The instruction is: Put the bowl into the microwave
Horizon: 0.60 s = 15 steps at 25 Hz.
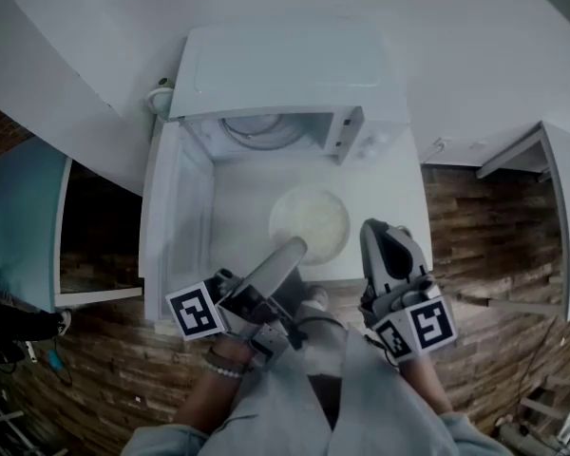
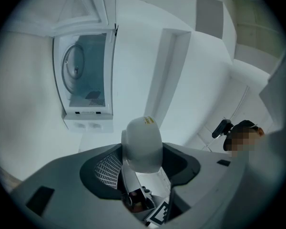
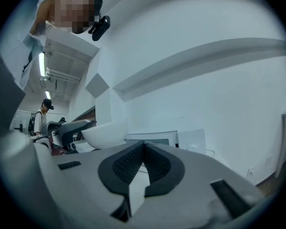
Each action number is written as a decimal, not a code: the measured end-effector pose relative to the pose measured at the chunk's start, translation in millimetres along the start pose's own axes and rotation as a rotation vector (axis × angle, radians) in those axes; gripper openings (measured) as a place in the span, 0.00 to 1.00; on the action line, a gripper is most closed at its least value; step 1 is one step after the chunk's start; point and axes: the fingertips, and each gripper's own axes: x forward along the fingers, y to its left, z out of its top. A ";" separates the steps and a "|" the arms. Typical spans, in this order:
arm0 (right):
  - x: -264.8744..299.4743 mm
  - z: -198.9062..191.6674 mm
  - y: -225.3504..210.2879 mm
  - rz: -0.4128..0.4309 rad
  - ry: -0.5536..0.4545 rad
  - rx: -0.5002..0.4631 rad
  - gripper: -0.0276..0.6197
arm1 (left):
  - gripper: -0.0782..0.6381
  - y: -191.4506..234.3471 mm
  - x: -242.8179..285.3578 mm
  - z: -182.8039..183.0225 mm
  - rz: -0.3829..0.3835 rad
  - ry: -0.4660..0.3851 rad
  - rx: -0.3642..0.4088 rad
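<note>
A white bowl (image 1: 310, 220) hangs over the white counter (image 1: 399, 188) in front of the white microwave (image 1: 285, 74). The microwave's door (image 1: 176, 217) stands swung open to the left, and its glass turntable (image 1: 264, 129) shows inside. My left gripper (image 1: 292, 249) is shut on the bowl's near rim; in the left gripper view the bowl (image 2: 142, 140) sits edge-on between the jaws of the left gripper (image 2: 143, 159), with the open microwave (image 2: 83, 75) ahead. My right gripper (image 1: 382, 234) is shut and empty just right of the bowl. In the right gripper view the right gripper (image 3: 143, 151) has its pads together, with the bowl (image 3: 105, 133) to its left.
A teal cupboard door (image 1: 19, 221) stands open at the left above a dark shelf. Brick-patterned floor (image 1: 494, 245) lies to the right and below. A small white object (image 1: 159, 94) sits at the microwave's left rear. A person (image 3: 40, 118) stands far off in the right gripper view.
</note>
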 end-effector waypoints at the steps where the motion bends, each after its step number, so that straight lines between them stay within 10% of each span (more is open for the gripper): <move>1: 2.3 -0.4 -3.1 0.019 0.005 0.001 0.05 | 0.44 0.4 1.7 1.5 0.002 -0.022 0.009; 15: 27.3 -18.8 -15.7 0.219 0.072 0.024 0.05 | 0.44 10.1 -1.4 22.3 0.078 -0.234 0.086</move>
